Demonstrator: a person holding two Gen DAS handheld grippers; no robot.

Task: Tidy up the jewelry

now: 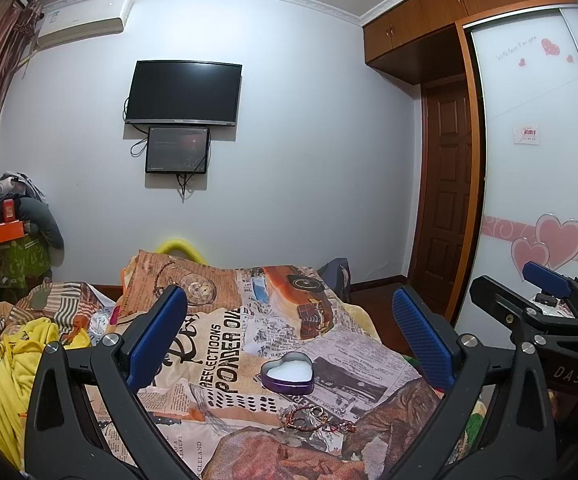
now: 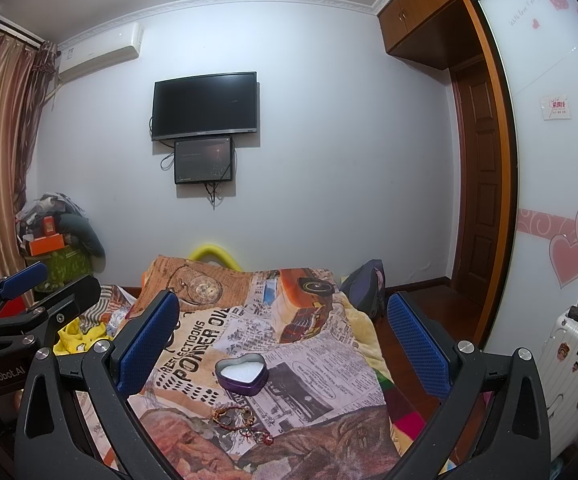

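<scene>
On the far left, a yellow garment (image 1: 7,364) lies crumpled on the bed beside the newspaper-print blanket (image 1: 225,344). The left gripper (image 1: 289,332) hangs above that blanket with its blue-padded jaws spread wide and nothing between them. Framed between its fingers, a purple heart-shaped tin (image 1: 288,372) sits lidless on the blanket, white padding showing inside. Just in front of the tin, nearer the camera, a small heap of jewelry (image 1: 317,420) rests on the fabric: beaded bracelets tangled with a couple of rings, apart from the tin. To the right, the right gripper (image 2: 283,334) hovers over the same spot, jaws likewise wide apart and empty. At the far right stands a white suitcase (image 2: 565,364) covered with stickers.
</scene>
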